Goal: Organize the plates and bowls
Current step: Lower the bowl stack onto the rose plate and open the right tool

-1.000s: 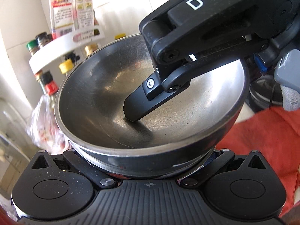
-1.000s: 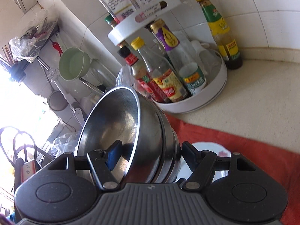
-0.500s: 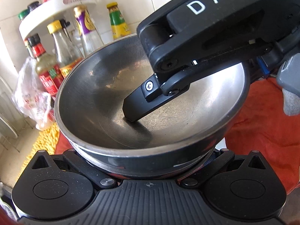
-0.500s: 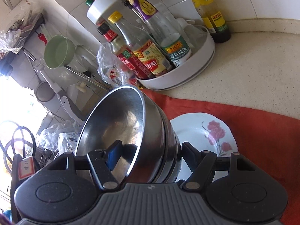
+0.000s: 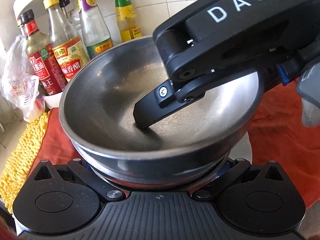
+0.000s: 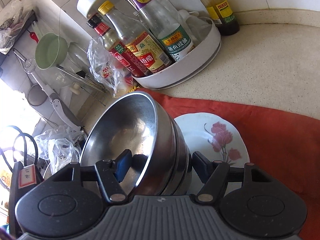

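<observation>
While its jaws close, the right hand-held gripper (image 6: 160, 164) clamps the stacked bowls (image 6: 140, 140) above a plate (image 6: 216, 134); whether the left hand-held gripper (image 5: 160, 166) grips, I cannot tell.

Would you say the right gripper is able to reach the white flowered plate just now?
Probably not: the right gripper straddles the stacked steel bowls, its jaws closing; the white flowered plate lies behind them.

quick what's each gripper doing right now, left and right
Left gripper: against the underside of the steel bowls; whether it grips cannot be told.
Right gripper: closing on the bowls' wall, one finger inside.
</observation>
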A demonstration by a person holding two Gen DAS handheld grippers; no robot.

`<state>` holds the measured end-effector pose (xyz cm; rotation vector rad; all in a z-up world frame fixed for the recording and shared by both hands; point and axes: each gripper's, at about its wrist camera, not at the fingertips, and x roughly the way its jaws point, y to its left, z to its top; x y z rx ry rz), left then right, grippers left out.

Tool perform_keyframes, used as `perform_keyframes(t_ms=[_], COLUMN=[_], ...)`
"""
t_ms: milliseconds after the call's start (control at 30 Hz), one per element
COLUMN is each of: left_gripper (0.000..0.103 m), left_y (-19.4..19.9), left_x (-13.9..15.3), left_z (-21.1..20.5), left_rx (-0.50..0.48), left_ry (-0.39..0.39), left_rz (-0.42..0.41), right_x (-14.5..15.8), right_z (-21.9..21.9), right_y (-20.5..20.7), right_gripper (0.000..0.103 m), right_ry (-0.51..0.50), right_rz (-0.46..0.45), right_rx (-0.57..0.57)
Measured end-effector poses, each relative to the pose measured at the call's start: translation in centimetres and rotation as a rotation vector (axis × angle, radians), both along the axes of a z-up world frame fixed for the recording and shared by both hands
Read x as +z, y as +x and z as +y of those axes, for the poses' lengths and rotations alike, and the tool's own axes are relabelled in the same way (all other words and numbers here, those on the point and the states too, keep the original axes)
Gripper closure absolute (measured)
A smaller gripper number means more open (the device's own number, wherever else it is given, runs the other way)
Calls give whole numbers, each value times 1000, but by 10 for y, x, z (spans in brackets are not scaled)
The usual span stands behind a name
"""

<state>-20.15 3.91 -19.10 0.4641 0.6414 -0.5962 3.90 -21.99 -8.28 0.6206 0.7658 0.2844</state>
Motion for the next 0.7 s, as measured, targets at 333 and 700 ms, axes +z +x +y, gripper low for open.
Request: perform_keyframes(t_ms=[333, 700], left_gripper=[0, 3], left_y=[-14, -21], left_x=[5, 10], left_z=[7, 25], left_rx=[-15, -66], left_ry=[53, 61], left_rz=[31, 46], right_x=[7, 17], right_z=[10, 22], right_y=[-3, -8], right_gripper=[40, 40], right_ry=[-60, -203], right_rz=[-15, -50], right_rx=[9, 20])
